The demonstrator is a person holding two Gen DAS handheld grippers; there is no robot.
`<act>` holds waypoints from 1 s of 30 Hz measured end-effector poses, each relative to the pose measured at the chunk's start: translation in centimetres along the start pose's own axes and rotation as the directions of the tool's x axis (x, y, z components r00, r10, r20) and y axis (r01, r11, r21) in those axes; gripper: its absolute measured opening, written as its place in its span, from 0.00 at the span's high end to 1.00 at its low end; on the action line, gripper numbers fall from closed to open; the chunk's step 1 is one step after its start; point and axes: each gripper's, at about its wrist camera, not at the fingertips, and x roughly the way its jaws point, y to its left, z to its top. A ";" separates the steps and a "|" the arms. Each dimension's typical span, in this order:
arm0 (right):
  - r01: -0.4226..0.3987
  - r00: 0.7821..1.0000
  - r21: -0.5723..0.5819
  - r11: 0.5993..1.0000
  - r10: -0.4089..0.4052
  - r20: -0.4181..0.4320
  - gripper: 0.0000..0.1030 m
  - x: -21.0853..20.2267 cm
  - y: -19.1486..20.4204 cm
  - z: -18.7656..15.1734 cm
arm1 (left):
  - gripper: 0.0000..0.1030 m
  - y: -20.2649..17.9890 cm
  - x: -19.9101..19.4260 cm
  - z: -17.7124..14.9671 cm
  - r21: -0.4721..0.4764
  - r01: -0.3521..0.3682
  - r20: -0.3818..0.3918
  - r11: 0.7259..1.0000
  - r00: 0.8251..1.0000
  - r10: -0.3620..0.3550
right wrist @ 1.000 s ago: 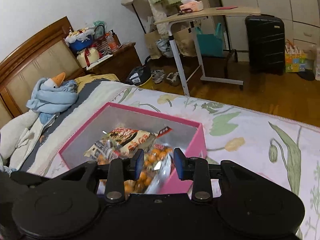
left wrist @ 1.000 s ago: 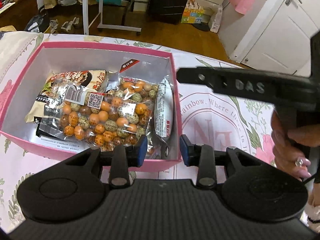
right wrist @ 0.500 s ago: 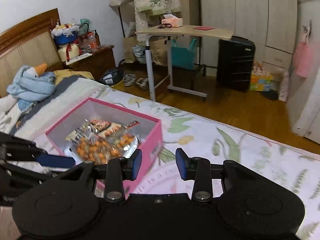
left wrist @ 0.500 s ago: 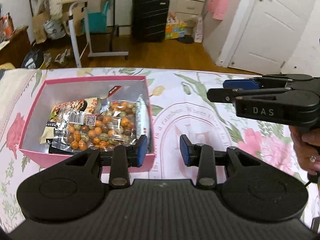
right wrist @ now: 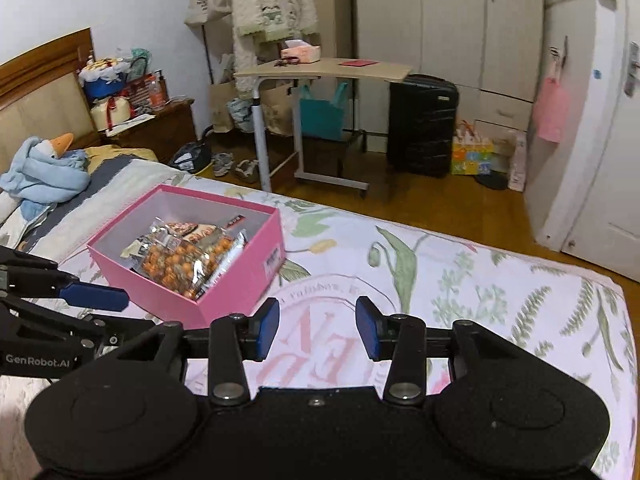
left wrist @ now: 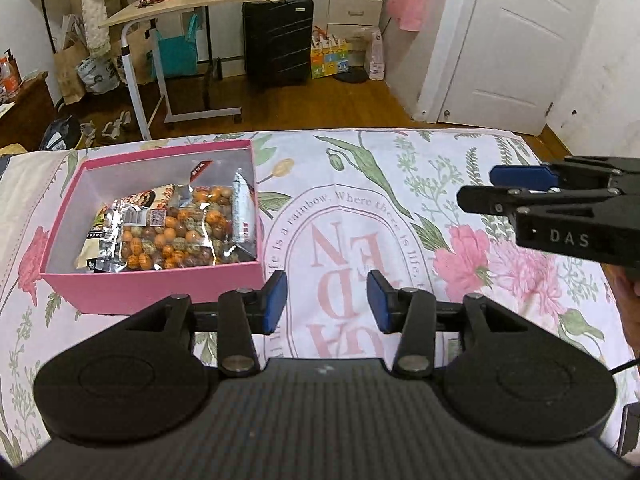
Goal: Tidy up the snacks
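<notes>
A pink box (left wrist: 152,284) (right wrist: 236,280) sits on the flowered bedspread (left wrist: 400,208). Inside it lies a clear bag of orange and speckled round snacks (left wrist: 180,236) (right wrist: 184,260) on top of other snack packets (left wrist: 140,200). My left gripper (left wrist: 326,302) hangs over the bedspread to the right of the box, its jaws opening with nothing between them. My right gripper (right wrist: 316,326) is right of the box too, jaws opening and empty. Each gripper shows side-on in the other's view: the right gripper (left wrist: 520,188), the left gripper (right wrist: 92,296).
The bed's far edge drops to a wooden floor (left wrist: 320,100). Beyond stand a rolling side table (left wrist: 192,4), a black suitcase (left wrist: 278,38) and a white door (left wrist: 516,40). A blue plush toy (right wrist: 44,168) lies by the headboard (right wrist: 40,80).
Both grippers have pulled back and up from the pink box, which now looks smaller and further left. Their jaws stand wider apart. The snack bag stays in the box.
</notes>
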 end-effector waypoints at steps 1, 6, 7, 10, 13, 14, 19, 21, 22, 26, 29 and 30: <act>0.012 1.000 0.005 1.000 -0.012 0.002 0.51 -0.3 0.0 -0.4 | 0.55 -0.3 -0.1 -0.3 0.007 -0.002 0.002 1.000 1.000 0.002; 0.037 0.999 0.029 0.999 -0.037 -0.021 0.50 -1.2 -0.2 -2.2 | 0.51 -1.1 -0.4 -0.7 0.010 -0.018 0.013 1.000 1.000 0.018; 0.037 0.999 0.037 0.999 -0.036 -0.019 0.49 -1.4 -0.2 -2.5 | 0.50 -1.2 -0.3 -0.8 0.004 -0.022 0.019 1.000 1.000 0.022; 0.048 0.999 0.072 0.996 -0.047 -0.022 0.47 -1.6 -0.5 -3.4 | 0.49 -1.3 0.3 -0.9 -0.001 -0.037 0.018 0.999 0.999 0.037; 0.088 0.996 0.080 0.993 -0.086 -0.020 0.42 -1.6 -0.5 -4.2 | 0.46 -1.2 0.9 -1.1 -0.009 -0.060 0.021 0.998 0.998 0.061; 0.095 0.995 0.093 0.991 -0.093 -0.020 0.41 -1.6 -0.7 -4.6 | 0.42 -1.1 0.9 -1.1 -0.018 -0.062 0.028 0.998 0.998 0.063; 0.152 0.988 0.149 0.977 -0.152 -0.016 0.37 -1.2 -1.4 -5.7 | 0.36 -0.9 0.5 -1.4 -0.027 -0.074 0.068 0.997 0.995 0.076; 0.176 0.984 0.149 0.973 -0.174 -0.024 0.37 -1.1 -1.5 -6.0 | 0.35 -1.0 0.4 -1.6 -0.029 -0.087 0.072 0.996 0.993 0.089; 0.177 0.984 0.160 0.971 -0.175 -0.031 0.37 -1.0 -1.6 -6.1 | 0.35 -1.0 0.5 -1.8 -0.030 -0.085 0.069 0.996 0.994 0.087; 0.198 0.980 0.170 0.965 -0.194 -0.039 0.27 -0.9 -1.7 -6.5 | 0.32 -1.0 0.6 -2.3 -0.040 -0.074 0.055 0.996 0.996 0.077; 0.233 0.972 0.140 0.962 -0.231 -0.034 0.21 -1.2 -1.2 -6.8 | 0.27 -1.2 0.8 -2.8 -0.038 -0.084 0.053 0.996 0.995 0.086; 0.239 0.971 0.135 0.962 -0.236 -0.035 0.16 -1.2 -1.1 -6.9 | 0.26 -1.3 0.9 -3.0 -0.034 -0.088 0.051 0.995 0.995 0.090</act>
